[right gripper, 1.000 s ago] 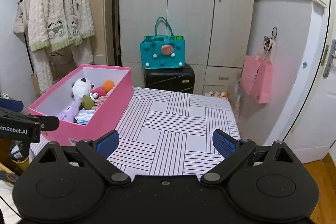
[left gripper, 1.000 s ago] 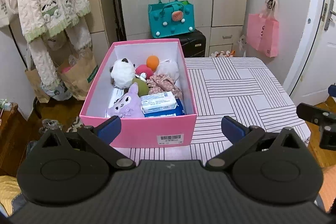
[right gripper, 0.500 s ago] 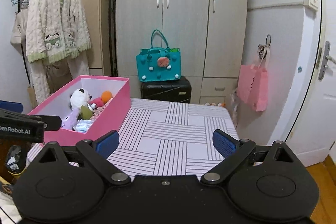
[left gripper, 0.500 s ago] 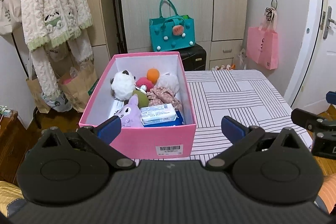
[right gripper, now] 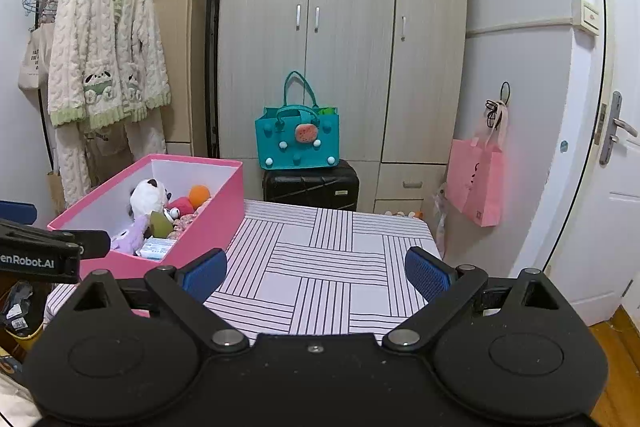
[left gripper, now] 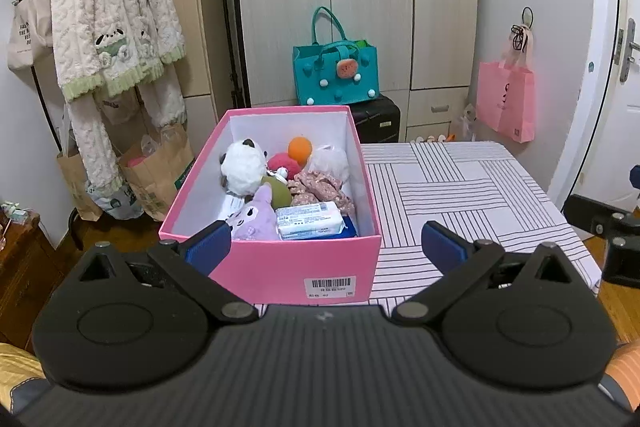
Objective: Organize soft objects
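A table covered in a white cloth with black-striped squares carries one open pink cardboard box at its left edge; the cloth beside the box lies bare

One pink box on one striped surface. Inside the box: one white panda plush, one purple plush, one green plush, one red plush, one orange ball, one flowered fabric piece, one white tissue pack. Two grippers: left gripper and right gripper, each with two blue pads. Behind: one teal bag, one pink bag, one black suitcase, one hanging robe.
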`<action>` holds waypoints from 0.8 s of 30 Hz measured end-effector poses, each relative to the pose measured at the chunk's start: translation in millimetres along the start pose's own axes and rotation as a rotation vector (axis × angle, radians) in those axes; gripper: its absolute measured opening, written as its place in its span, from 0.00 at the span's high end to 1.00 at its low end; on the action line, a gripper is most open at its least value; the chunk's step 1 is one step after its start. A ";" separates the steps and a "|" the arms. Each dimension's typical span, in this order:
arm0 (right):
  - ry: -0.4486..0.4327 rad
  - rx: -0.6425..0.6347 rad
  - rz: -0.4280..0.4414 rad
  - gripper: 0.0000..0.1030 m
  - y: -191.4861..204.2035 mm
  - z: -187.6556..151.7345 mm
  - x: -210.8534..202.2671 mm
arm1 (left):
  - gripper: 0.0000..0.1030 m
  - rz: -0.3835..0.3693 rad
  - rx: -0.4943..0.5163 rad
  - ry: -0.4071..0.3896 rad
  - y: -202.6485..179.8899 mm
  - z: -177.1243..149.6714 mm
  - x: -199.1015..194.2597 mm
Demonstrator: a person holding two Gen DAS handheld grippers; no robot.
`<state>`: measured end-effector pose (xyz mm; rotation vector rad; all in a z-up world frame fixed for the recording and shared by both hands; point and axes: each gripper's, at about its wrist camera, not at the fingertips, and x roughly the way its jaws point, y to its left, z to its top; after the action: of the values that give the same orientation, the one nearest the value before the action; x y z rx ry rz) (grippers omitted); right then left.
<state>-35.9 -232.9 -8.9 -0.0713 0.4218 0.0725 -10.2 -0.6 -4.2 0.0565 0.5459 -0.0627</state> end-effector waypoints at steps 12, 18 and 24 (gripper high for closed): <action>0.005 -0.002 -0.008 0.05 0.0 -4.9 -1.7 | 0.00 -0.004 -0.003 -0.018 -2.3 -3.0 -3.5; 0.022 0.030 0.048 0.05 -3.9 -7.0 -0.7 | 0.00 -0.020 -0.018 0.008 0.7 -2.6 -2.2; 0.018 0.024 0.037 0.05 -2.3 -9.0 -0.4 | 0.00 -0.002 -0.018 0.006 1.5 -3.7 -2.4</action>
<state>-39.7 -236.0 -16.7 -0.0402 0.4423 0.1030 -14.1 1.3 -6.0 0.0383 0.5529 -0.0594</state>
